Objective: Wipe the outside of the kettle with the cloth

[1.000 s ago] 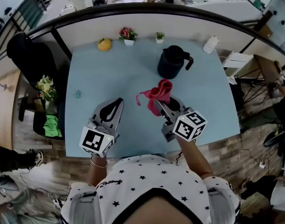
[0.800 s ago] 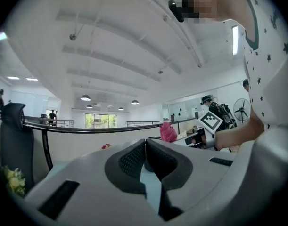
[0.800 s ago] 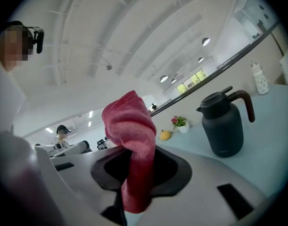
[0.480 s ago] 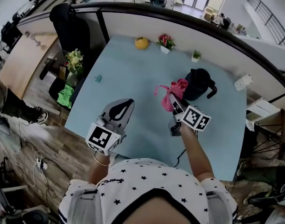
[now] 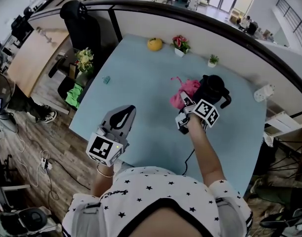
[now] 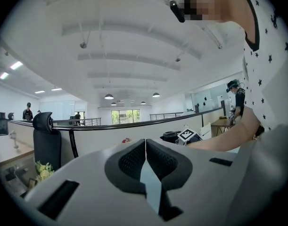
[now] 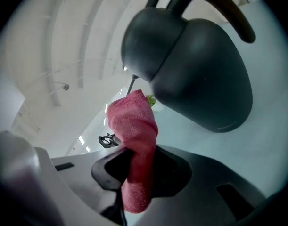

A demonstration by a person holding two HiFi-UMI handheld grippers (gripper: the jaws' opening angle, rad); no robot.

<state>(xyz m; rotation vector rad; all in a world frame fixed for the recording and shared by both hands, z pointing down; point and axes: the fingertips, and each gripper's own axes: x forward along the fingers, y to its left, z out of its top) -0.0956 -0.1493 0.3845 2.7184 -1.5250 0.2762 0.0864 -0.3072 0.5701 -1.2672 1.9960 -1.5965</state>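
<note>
Right tool (image 5: 186, 101): jaws clamped on a pink terry cloth (image 5: 182, 92). In the right gripper view the tool (image 7: 139, 166) grips the cloth (image 7: 134, 121) at mid-length. One end stands up past the jaw tips; the other end hangs out behind them.

Kettle: a dark matt round-bodied kettle (image 5: 213, 87) with a curved handle stands upright on the pale blue surface (image 5: 141, 98), towards its far right. The bunched cloth sits just beside the kettle's left flank. In the right gripper view the kettle (image 7: 200, 74) fills the upper frame, with the cloth tip close under its lower body. Whether cloth and kettle are in contact cannot be told from either view.

Left tool (image 5: 123, 111): held low over the near left part of the surface, well apart from the kettle. In the left gripper view the tool (image 6: 145, 159) has its jaws pressed together, with nothing between them.

Along the far edge of the surface: a yellow rounded object (image 5: 154, 44), a small pot of red flowers (image 5: 180, 43), a small pot with a green plant (image 5: 213, 60).
</note>
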